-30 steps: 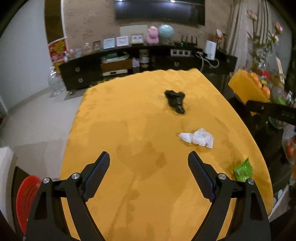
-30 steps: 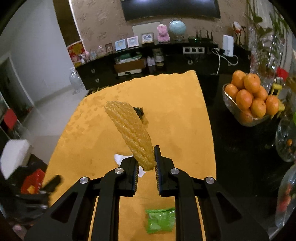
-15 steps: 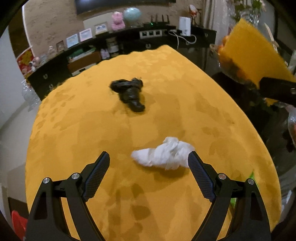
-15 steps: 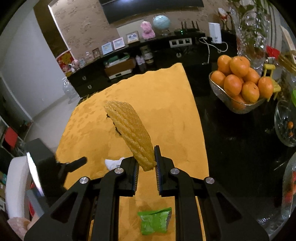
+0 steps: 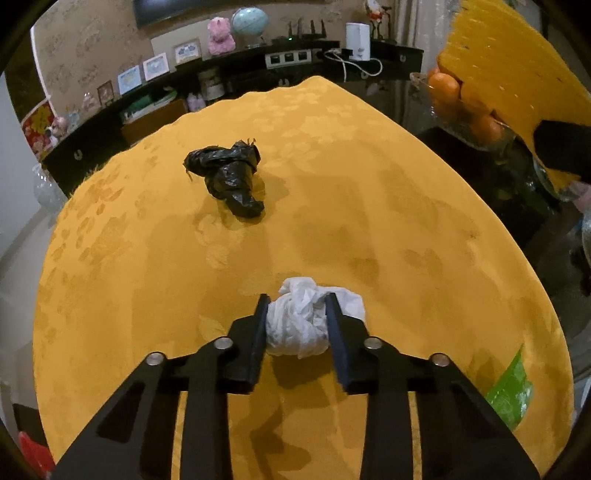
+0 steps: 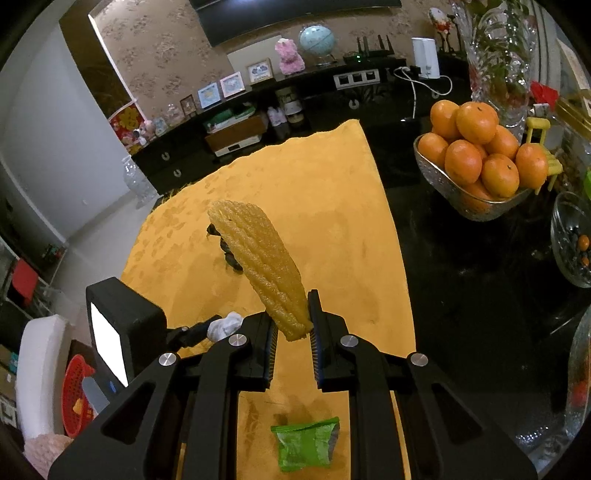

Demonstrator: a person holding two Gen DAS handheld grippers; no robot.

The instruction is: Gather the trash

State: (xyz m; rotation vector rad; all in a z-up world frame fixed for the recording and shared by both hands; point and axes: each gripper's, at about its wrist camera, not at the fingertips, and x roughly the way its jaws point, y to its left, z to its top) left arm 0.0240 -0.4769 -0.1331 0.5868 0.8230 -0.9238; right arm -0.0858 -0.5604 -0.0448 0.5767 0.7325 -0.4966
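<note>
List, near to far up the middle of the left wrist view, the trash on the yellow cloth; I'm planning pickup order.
Left claw → white crumpled tissue in its grip → black plastic bag.

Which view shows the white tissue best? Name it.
The left wrist view: the white tissue sits whole between the left hand-held gripper fingers. In the right wrist view only a small edge shows behind the right hand-held gripper.

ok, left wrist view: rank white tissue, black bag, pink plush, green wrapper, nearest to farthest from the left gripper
1. White tissue: between the jaws of the left gripper.
2. Green wrapper: right edge of the yellow cloth, beside the gripper.
3. Black bag: ahead, left of centre on the cloth.
4. Pink plush: on the dark shelf at the back wall.
</note>
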